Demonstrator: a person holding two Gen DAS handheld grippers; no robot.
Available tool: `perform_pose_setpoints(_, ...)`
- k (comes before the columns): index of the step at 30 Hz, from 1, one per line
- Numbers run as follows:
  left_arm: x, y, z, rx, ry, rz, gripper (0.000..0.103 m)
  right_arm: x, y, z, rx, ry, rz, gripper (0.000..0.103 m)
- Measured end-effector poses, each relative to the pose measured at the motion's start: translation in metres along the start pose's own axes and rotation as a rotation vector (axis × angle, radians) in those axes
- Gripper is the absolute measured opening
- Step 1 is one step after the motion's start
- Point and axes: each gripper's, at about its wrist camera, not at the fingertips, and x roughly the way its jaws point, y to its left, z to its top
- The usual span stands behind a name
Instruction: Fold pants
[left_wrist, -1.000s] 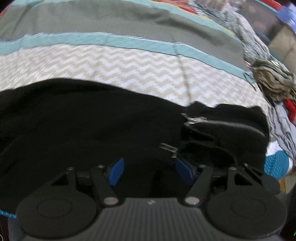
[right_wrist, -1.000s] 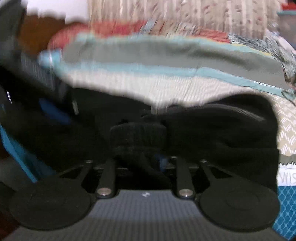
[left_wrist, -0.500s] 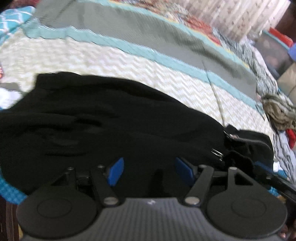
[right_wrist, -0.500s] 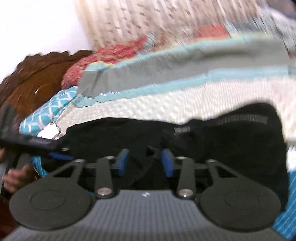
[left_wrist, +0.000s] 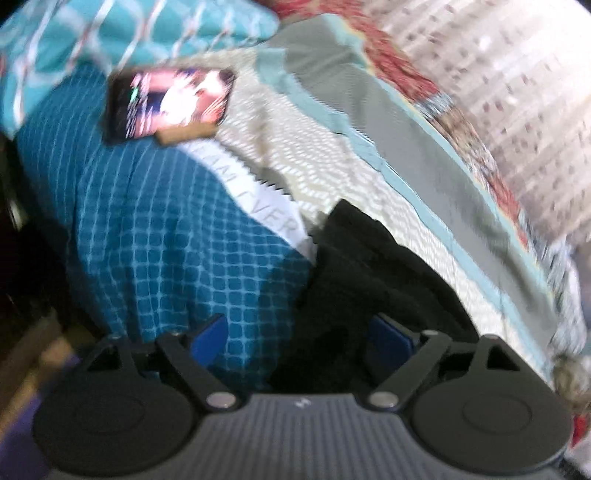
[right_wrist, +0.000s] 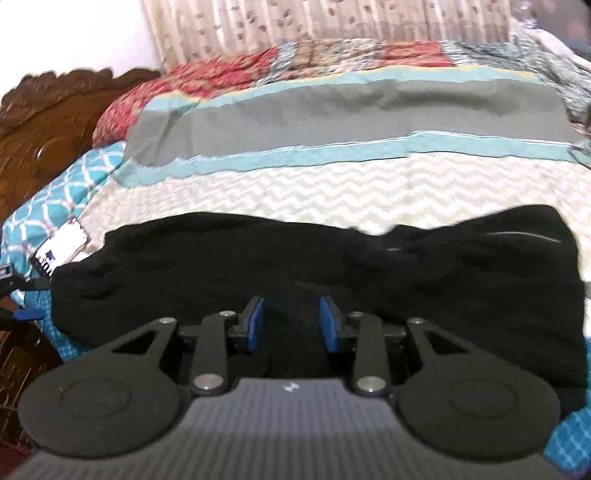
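A: Left gripper (left_wrist: 301, 338) status?
B: Jaws spread wide, just been opening; end of the black pants (left_wrist: 369, 280) is seen between them, unpinched, laid on the bed (left_wrist: 325, 177).
A: Right gripper (right_wrist: 291, 319)?
B: Jaws partly closed, pants fabric between them. A grip cannot be confirmed.

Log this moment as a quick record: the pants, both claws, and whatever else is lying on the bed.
pants: black, spread along the chevron quilt
left claw: jaws have just been opening, now wide; pants edge between them, not pinched
right claw: partly open over the pants; grip unclear
other: lit phone beside the teal pillow
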Motion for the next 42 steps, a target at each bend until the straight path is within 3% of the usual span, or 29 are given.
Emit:
perform_pose_setpoints(3, 0.014, 0.006, 0.003, -0.038, 0.026, -0.056, 0.088, 0.023, 0.025, 0.004, -0.024, 0.052, 0.066, 0.036)
perform_pose_setpoints(8, 0.037, -0.005, 0.005, 0.000, 0.079, -0.116, 0.092, 0.062, 0.075, 0.018, -0.149, 0.104, 0.130, 0.035)
perform_pose_setpoints(14, 0.045, -0.013, 0.001, 0.028, 0.103, -0.145, 0.096, 0.101, 0.108, 0.035, -0.147, 0.190, 0.222, 0.033)
perform_pose_setpoints(15, 0.046, -0.015, 0.000, 0.039, 0.102, -0.144, 0.091, 0.108, 0.112, 0.037, -0.133, 0.204, 0.242, 0.033)
perform_pose_setpoints(16, 0.048, -0.017, -0.001, 0.058, 0.098, -0.140, 0.076, 0.117, 0.118, 0.040, -0.117, 0.222, 0.264, 0.033)
perform_pose_setpoints(19, 0.053, -0.022, -0.005, 0.096, 0.103, -0.141, 0.046, 0.154, 0.133, 0.036, -0.098, 0.322, 0.242, 0.034)
perform_pose_setpoints(20, 0.053, -0.025, -0.005, 0.098, 0.109, -0.153, 0.043, 0.168, 0.134, 0.030, -0.091, 0.378, 0.208, 0.034)
perform_pose_setpoints(22, 0.049, -0.039, -0.008, 0.133, 0.091, -0.153, 0.040, 0.176, 0.132, 0.025, -0.062, 0.357, 0.200, 0.034)
perform_pose_setpoints(25, 0.035, -0.077, -0.016, 0.273, 0.029, -0.194, 0.039, 0.173, 0.121, 0.029, 0.009, 0.372, 0.230, 0.034)
perform_pose_setpoints(28, 0.023, -0.128, -0.031, 0.478, -0.038, -0.229, 0.039, 0.166, 0.089, 0.031, 0.199, 0.382, 0.309, 0.032)
perform_pose_setpoints(30, 0.018, -0.157, -0.044, 0.596, -0.070, -0.247, 0.039, 0.144, 0.064, 0.032, 0.289, 0.326, 0.331, 0.032)
perform_pose_setpoints(33, 0.021, -0.192, -0.066, 0.723, -0.054, -0.290, 0.039, 0.096, 0.028, 0.031, 0.296, 0.205, 0.287, 0.033)
perform_pose_setpoints(38, 0.048, -0.239, -0.121, 0.940, 0.051, -0.329, 0.039, 0.025, -0.023, 0.015, 0.343, 0.049, 0.163, 0.033)
perform_pose_setpoints(39, 0.056, -0.245, -0.136, 0.999, 0.070, -0.318, 0.042, 0.015, -0.029, 0.011, 0.343, 0.018, 0.128, 0.033)
perform_pose_setpoints(41, 0.069, -0.256, -0.165, 1.133, 0.084, -0.270, 0.056, 0.003, -0.037, 0.006, 0.326, -0.031, 0.066, 0.033)
perform_pose_setpoints(42, 0.070, -0.257, -0.179, 1.204, 0.063, -0.242, 0.069, 0.000, -0.039, 0.006, 0.319, -0.039, 0.054, 0.033)
